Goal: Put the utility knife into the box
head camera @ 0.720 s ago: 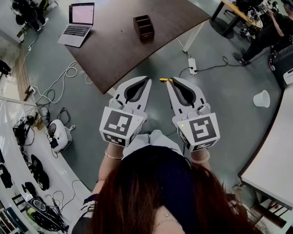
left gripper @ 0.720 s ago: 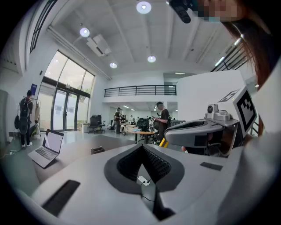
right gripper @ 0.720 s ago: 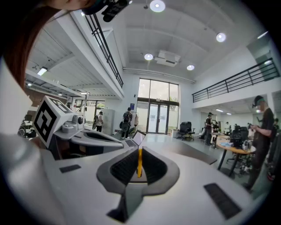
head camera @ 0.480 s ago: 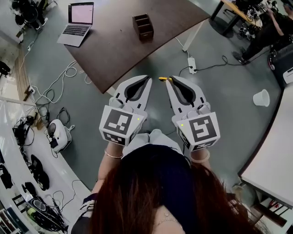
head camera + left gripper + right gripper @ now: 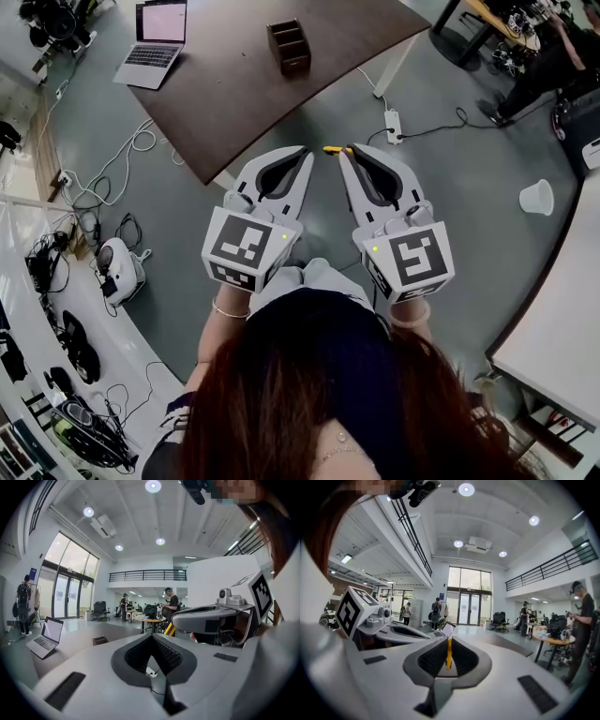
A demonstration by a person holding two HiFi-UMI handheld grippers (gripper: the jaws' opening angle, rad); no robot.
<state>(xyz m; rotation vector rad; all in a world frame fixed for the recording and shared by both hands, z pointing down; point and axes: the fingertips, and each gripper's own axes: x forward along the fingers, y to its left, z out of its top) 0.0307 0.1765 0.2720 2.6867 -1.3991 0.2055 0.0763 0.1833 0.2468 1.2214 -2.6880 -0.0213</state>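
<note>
1. The right gripper has its fingers clamped on the yellow utility knife. One end of the knife pokes sideways past the fingertips toward the left gripper. In the right gripper view the knife stands on edge between the ribbed pads.
2. The left gripper's fingers are pressed together with nothing between them. Through the hollow behind their tips, only grey floor and a white power strip show.
3. The box, dark brown with open compartments, stands on the brown table, well ahead of both pairs of fingertips. An open laptop sits further ahead and to the left.
4. The table's near edge and a stretch of floor lie between the fingers and the box.
5. The power strip and its cable lie on the floor just ahead and to the right of the right fingers. A paper cup stands well off to their right, and a person sits far ahead on the right.
</note>
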